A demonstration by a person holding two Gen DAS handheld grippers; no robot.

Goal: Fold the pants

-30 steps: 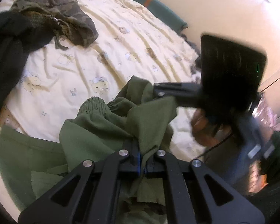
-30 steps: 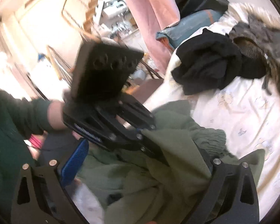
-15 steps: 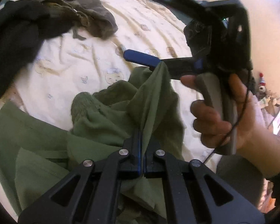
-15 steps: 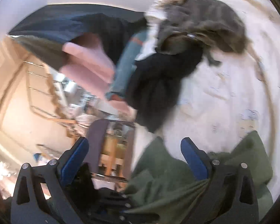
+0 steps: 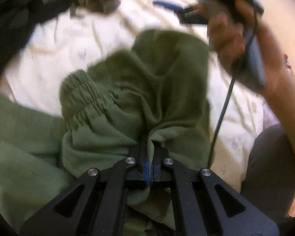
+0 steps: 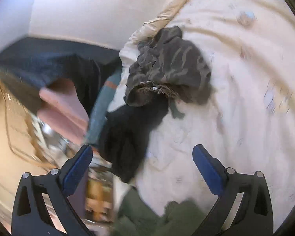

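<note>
Olive-green pants lie bunched on the pale printed bedsheet, their elastic waistband showing at centre left. My left gripper is shut on a fold of the green cloth just below the middle of its view. In the left wrist view a hand holds my right gripper above the pants at the upper right. In the right wrist view my right gripper is open with nothing between its blue pads. Only a corner of the green pants shows below it.
A grey camouflage garment and a black garment lie in a heap near the bed's far edge. The same heap fills the upper left of the left wrist view. Pink and blue cloth hangs beyond the bed's edge. A grey-clad leg stands at the right.
My right gripper has let go of the green cloth, opened and swung up and away over the bed. The left gripper stayed shut on the pants and sank lower towards them.
</note>
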